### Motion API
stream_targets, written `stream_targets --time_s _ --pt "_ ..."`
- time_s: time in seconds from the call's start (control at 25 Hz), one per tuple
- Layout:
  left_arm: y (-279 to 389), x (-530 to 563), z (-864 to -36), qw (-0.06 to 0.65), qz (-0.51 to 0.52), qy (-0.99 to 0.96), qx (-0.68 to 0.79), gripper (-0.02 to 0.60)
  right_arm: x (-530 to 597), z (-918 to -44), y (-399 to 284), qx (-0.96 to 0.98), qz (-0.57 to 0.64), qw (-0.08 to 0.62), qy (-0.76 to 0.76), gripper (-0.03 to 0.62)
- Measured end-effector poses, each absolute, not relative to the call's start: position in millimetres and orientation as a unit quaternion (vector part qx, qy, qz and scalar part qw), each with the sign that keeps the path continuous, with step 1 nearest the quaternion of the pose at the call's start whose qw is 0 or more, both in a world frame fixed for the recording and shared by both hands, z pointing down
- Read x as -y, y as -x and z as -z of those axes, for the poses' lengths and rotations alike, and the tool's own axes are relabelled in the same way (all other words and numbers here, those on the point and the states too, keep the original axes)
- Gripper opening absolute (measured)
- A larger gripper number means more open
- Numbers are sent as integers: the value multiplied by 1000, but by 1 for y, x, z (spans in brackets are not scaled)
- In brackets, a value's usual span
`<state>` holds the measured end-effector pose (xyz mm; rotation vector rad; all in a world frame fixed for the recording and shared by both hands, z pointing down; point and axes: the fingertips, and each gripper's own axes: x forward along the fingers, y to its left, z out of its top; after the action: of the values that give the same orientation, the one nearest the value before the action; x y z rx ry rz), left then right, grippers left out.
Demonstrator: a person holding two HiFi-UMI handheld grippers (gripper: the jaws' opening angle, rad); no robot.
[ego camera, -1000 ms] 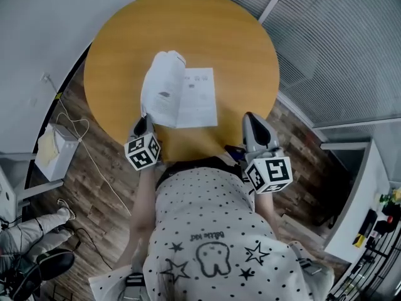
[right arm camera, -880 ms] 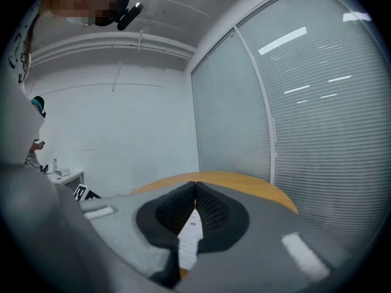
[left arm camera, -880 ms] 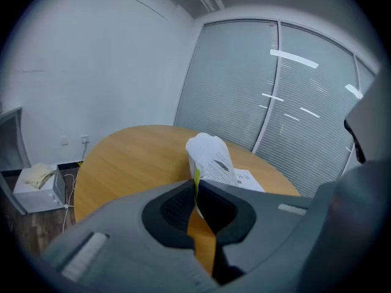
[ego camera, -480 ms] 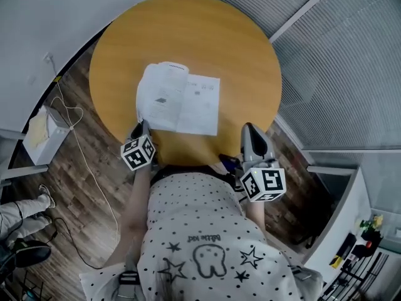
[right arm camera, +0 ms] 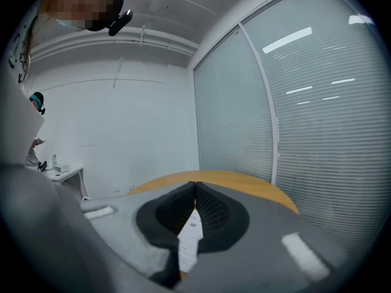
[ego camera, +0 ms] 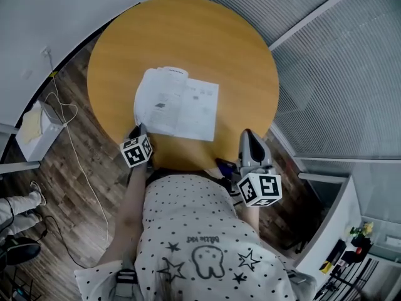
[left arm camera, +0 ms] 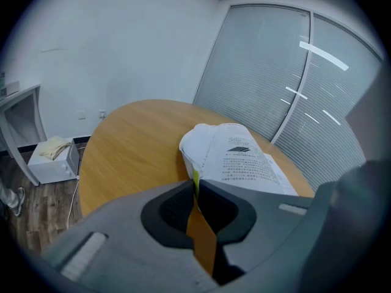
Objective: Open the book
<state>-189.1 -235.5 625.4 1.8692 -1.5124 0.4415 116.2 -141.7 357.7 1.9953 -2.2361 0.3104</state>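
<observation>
A thin white book (ego camera: 177, 103) lies open in the middle of the round wooden table (ego camera: 207, 36). Its left half (left arm camera: 229, 154) bulges slightly above the tabletop. My left gripper (ego camera: 136, 131) sits at the book's near left corner, shut on the corner of the turned cover and pages, whose yellow edge shows between the tips (left arm camera: 194, 180). The right half of the book lies flat. My right gripper (ego camera: 248, 135) hovers at the table's near right edge, apart from the book, its jaws shut (right arm camera: 195, 187) with nothing held.
A white box (ego camera: 28, 127) and a loose cable lie on the wooden floor left of the table. Glass walls with blinds (ego camera: 338, 74) run close along the right. A person's legs (ego camera: 12, 209) show at the far left.
The turned pages, arched high over the book a second ago, have come down to the left and lie nearly flat. My left gripper sank with them. The right gripper stayed put.
</observation>
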Motion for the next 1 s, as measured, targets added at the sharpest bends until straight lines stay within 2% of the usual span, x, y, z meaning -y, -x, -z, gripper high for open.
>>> stream_targets --time_s 0.36,0.6,0.8,1.0 --pt "185 240 -644 317 -261 -718 561 46 155 -363 -110 743 -108 65 -657 5" --pt "183 242 -642 284 -278 -733 552 57 162 -367 -102 747 -113 63 -652 5" --pt "183 244 -641 281 -274 -745 539 66 168 -369 -93 753 -113 62 -645 5" --pt "181 239 -643 301 -276 -748 523 104 173 -371 -90 755 -116 62 -642 5"
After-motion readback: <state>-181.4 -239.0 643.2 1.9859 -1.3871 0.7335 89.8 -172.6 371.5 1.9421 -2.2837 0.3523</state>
